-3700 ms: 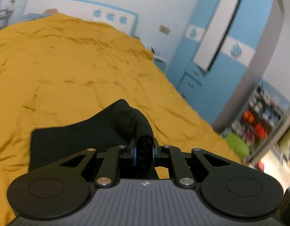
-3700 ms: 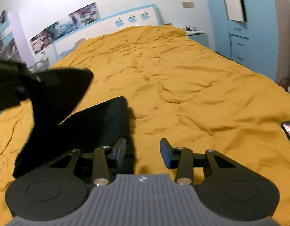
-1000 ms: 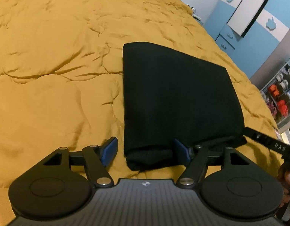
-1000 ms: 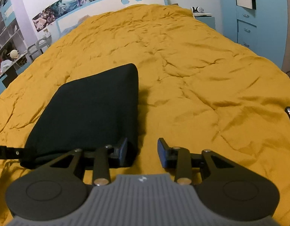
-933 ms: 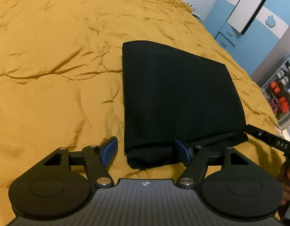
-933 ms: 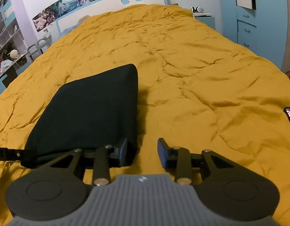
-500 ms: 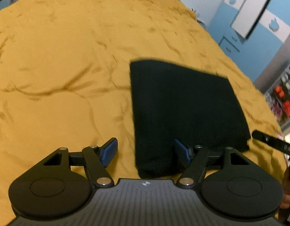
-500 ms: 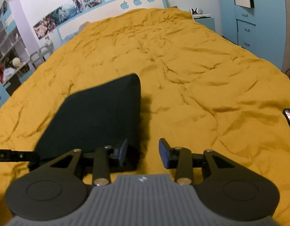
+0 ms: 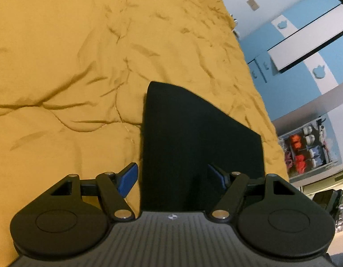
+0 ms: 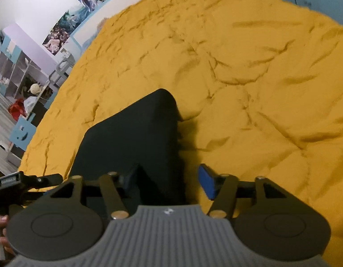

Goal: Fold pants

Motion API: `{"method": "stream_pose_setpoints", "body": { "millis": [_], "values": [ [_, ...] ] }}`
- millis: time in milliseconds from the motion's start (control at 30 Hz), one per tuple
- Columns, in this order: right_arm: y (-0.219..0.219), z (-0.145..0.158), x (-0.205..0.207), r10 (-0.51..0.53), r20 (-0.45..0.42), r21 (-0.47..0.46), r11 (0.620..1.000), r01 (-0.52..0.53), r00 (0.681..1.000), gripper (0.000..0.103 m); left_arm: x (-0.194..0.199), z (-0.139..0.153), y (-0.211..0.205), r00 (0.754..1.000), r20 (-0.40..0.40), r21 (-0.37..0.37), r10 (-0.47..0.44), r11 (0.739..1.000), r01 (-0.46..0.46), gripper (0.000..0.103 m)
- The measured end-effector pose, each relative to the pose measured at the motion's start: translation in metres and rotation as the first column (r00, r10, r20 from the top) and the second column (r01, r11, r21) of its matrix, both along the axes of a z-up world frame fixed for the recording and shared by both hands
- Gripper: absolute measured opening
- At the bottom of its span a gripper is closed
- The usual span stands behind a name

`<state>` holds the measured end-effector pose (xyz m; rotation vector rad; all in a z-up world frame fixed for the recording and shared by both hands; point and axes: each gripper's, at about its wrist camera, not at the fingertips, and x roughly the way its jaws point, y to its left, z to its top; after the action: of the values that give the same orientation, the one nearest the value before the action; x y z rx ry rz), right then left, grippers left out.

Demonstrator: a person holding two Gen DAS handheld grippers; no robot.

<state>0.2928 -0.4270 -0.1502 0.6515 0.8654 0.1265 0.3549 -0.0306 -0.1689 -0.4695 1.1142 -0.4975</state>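
Folded black pants (image 9: pixel 200 138) on the yellow bed (image 9: pixel 60 66), near edge between the spread, empty jaws of left gripper (image 9: pixel 173 178) and right gripper (image 10: pixel 169 181), the right's having just widened; a careless withdrawal might snag and unfold them.

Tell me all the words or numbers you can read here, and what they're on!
No words or numbers can be read here.
Left tool's body: only a small round logo, no letters.
Right tool's body: the same kind of small mark, blurred.
Posters on the wall: pictures, any writing too blurred.
Wardrobe: white shapes only, no words.
Shelf boxes: too small to read.
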Motion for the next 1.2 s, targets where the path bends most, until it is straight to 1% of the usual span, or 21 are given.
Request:
{"method": "stream_pose_setpoints", "body": {
  "millis": [100, 167, 200, 267, 333, 467, 533, 567, 600, 667, 700, 733, 767, 800, 833, 867, 933, 967, 1067, 1200],
  "values": [
    [-0.007, -0.014, 0.013, 0.034, -0.034, 0.088, 0.996, -0.030, 0.999, 0.064, 0.003, -0.012, -0.015, 0.999, -0.019, 0.033, -0.049, 0.998, 0.050, 0.083],
    [-0.008, -0.021, 0.022, 0.065, -0.051, 0.129, 0.990, -0.058, 0.997, 0.071, 0.002, -0.017, -0.022, 0.997, -0.015, 0.031, -0.074, 0.997, 0.075, 0.088],
    [-0.007, -0.024, 0.026, 0.082, -0.058, 0.139, 0.988, -0.073, 0.995, 0.072, 0.002, -0.019, -0.024, 0.997, -0.008, 0.030, -0.079, 0.996, 0.080, 0.089],
    [-0.003, -0.028, 0.033, 0.104, -0.070, 0.142, 0.985, -0.094, 0.992, 0.077, 0.003, -0.023, -0.027, 0.997, 0.000, 0.019, -0.082, 0.996, 0.082, 0.091],
    [0.005, -0.030, 0.040, 0.125, -0.077, 0.124, 0.986, -0.115, 0.989, 0.078, 0.005, -0.027, -0.028, 0.997, -0.002, 0.013, -0.074, 0.997, 0.074, 0.093],
    [0.019, -0.035, 0.049, 0.135, -0.067, 0.104, 0.986, -0.128, 0.989, 0.079, 0.003, -0.024, -0.037, 0.996, 0.015, 0.045, -0.087, 0.995, 0.086, 0.095],
    [0.023, -0.036, 0.051, 0.137, -0.061, 0.108, 0.986, -0.130, 0.989, 0.078, 0.002, -0.022, -0.041, 0.995, 0.028, 0.066, -0.096, 0.993, 0.094, 0.096],
    [0.024, -0.035, 0.052, 0.139, -0.056, 0.113, 0.985, -0.132, 0.989, 0.072, 0.001, -0.022, -0.041, 0.995, 0.031, 0.065, -0.099, 0.993, 0.097, 0.096],
    [0.025, -0.034, 0.052, 0.143, -0.045, 0.124, 0.983, -0.136, 0.989, 0.068, 0.001, -0.022, -0.040, 0.994, 0.033, 0.060, -0.102, 0.993, 0.100, 0.096],
    [0.027, -0.033, 0.050, 0.143, -0.024, 0.144, 0.980, -0.138, 0.989, 0.057, 0.001, -0.020, -0.039, 0.993, 0.040, 0.037, -0.115, 0.993, 0.114, 0.094],
    [0.026, -0.034, 0.051, 0.142, -0.018, 0.153, 0.979, -0.137, 0.990, 0.055, 0.001, -0.019, -0.039, 0.992, 0.043, 0.030, -0.122, 0.992, 0.121, 0.093],
    [0.027, -0.033, 0.051, 0.138, -0.014, 0.159, 0.978, -0.134, 0.990, 0.051, 0.000, -0.017, -0.040, 0.990, 0.050, 0.025, -0.129, 0.991, 0.128, 0.089],
    [0.027, -0.033, 0.050, 0.133, -0.008, 0.159, 0.979, -0.130, 0.991, 0.045, -0.001, -0.014, -0.040, 0.989, 0.058, 0.029, -0.134, 0.991, 0.132, 0.082],
    [0.027, -0.032, 0.049, 0.128, -0.002, 0.157, 0.980, -0.126, 0.992, 0.043, -0.003, -0.011, -0.041, 0.988, 0.069, 0.040, -0.138, 0.990, 0.135, 0.074],
    [0.027, -0.031, 0.048, 0.122, 0.006, 0.154, 0.981, -0.122, 0.993, 0.038, -0.004, -0.007, -0.042, 0.986, 0.083, 0.058, -0.142, 0.989, 0.138, 0.052],
    [0.027, -0.029, 0.046, 0.120, 0.014, 0.153, 0.981, -0.121, 0.993, 0.033, -0.006, -0.003, -0.041, 0.984, 0.096, 0.066, -0.149, 0.988, 0.143, 0.036],
    [0.029, -0.024, 0.044, 0.123, 0.027, 0.147, 0.981, -0.126, 0.992, 0.030, -0.009, 0.005, -0.039, 0.980, 0.112, 0.057, -0.163, 0.986, 0.157, 0.031],
    [0.031, -0.020, 0.044, 0.126, 0.034, 0.146, 0.981, -0.130, 0.991, 0.029, -0.011, 0.009, -0.038, 0.977, 0.124, 0.066, -0.174, 0.984, 0.167, 0.029],
    [0.036, -0.004, 0.041, 0.135, 0.060, 0.131, 0.981, -0.142, 0.989, 0.028, -0.017, 0.024, -0.040, 0.970, 0.152, 0.092, -0.189, 0.980, 0.176, 0.029],
    [0.044, 0.022, 0.035, 0.153, 0.095, 0.107, 0.981, -0.163, 0.984, 0.028, -0.028, 0.041, -0.033, 0.970, 0.174, 0.079, -0.172, 0.984, 0.161, 0.029]
  ]
}}
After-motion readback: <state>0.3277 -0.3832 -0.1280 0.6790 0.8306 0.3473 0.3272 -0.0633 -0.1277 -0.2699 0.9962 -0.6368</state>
